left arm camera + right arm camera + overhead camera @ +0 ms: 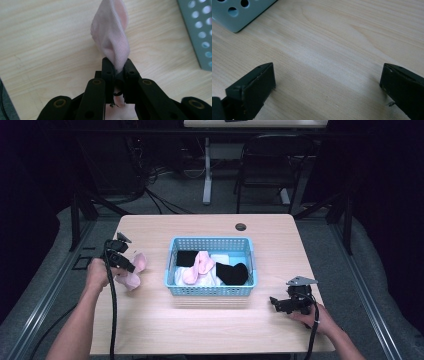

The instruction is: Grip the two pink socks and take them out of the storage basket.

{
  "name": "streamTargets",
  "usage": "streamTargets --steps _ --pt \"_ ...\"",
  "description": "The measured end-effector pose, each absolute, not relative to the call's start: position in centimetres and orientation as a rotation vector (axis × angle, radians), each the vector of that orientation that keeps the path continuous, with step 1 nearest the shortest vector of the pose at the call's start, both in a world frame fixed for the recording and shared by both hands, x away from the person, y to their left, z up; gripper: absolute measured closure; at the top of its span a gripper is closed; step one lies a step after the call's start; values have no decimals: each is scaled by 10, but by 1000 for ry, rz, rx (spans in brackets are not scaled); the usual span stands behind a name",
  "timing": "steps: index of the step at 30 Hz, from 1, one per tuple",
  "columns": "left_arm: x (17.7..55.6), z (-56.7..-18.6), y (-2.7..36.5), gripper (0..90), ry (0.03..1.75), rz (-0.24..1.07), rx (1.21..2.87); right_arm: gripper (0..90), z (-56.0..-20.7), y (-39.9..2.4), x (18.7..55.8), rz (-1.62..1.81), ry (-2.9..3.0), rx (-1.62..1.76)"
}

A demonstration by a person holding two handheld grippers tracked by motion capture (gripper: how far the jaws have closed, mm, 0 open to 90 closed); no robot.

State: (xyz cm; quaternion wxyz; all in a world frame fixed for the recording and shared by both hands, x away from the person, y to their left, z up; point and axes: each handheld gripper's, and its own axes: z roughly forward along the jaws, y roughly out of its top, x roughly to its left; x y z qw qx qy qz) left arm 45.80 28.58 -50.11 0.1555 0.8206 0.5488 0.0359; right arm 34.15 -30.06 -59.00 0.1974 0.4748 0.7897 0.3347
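A pale pink sock (134, 271) (112, 37) hangs from my left gripper (131, 266) (117, 67), which is shut on it left of the blue basket (210, 291). The sock's free end droops toward the wooden table (150, 320). Inside the basket lie another pink sock (199, 266), a black sock (232, 273) and white cloth (182, 278). My right gripper (274, 302) (327, 82) rests low on the table near the front right, its jaws wide apart with only bare wood between them. A corner of the basket (239, 12) shows in the right gripper view.
A round cable hole (241, 226) sits at the table's far edge. Behind the table stand a black chair (270, 165) and a desk leg (207, 170) among floor cables. The basket's wall (200, 35) lies to the right of the held sock.
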Motion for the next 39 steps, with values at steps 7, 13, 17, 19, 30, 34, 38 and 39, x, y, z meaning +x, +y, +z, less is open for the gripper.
streamTargets --steps 7,13,17,19,30,34,38,39 --pt "454 -516 292 652 1593 40 2285 0 -590 -301 341 936 2210 1329" --pt "445 -501 296 283 1591 96 2219 0 -590 -301 341 936 2210 1330" --pt "440 -481 297 167 1562 152 2196 0 -590 -301 341 936 2210 1330" --pt "439 -476 296 154 1556 170 2183 0 -590 -301 341 936 2210 1329" --pt "434 -432 279 101 1471 240 2187 0 -590 -300 341 936 2210 1330" --pt "434 -424 269 88 1445 242 2191 0 -590 -300 341 937 2209 1330" --pt "438 -417 249 68 1408 228 2223 0 -590 -300 341 937 2210 1330" --pt "439 -416 245 55 1400 232 2228 0 -590 -300 341 936 2210 1330"
